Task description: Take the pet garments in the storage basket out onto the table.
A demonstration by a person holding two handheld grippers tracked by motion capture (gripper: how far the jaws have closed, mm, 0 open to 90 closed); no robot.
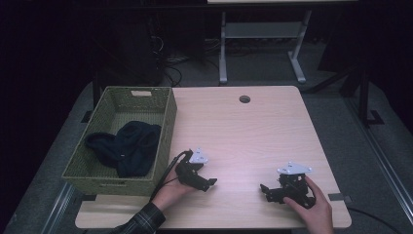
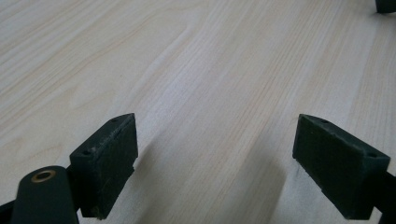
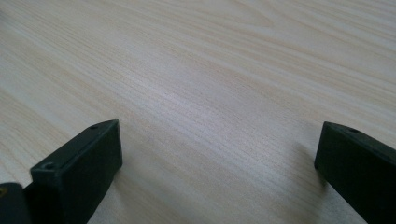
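We see both hands low over the light wooden table [image 1: 243, 131], close to its near edge. The left hand [image 1: 170, 190], in a plaid sleeve [image 1: 141, 220], holds the left gripper [image 1: 207, 184] just right of the green woven basket [image 1: 168, 122], pointing away from the basket toward the table's middle. In the left gripper view its jaws stand wide apart over bare wood, with nothing between them. The right hand [image 1: 314, 207] holds the right gripper [image 1: 265, 191] well to the right of the basket, pointing back toward it; in the right gripper view its jaws are likewise spread wide over bare wood.

The basket sits along the table's left edge, and dark clothing [image 1: 127, 146] lies inside it. From the basket's right wall across to the far right edge we find the tabletop open, apart from a round cable hole [image 1: 244, 99] near the far edge.
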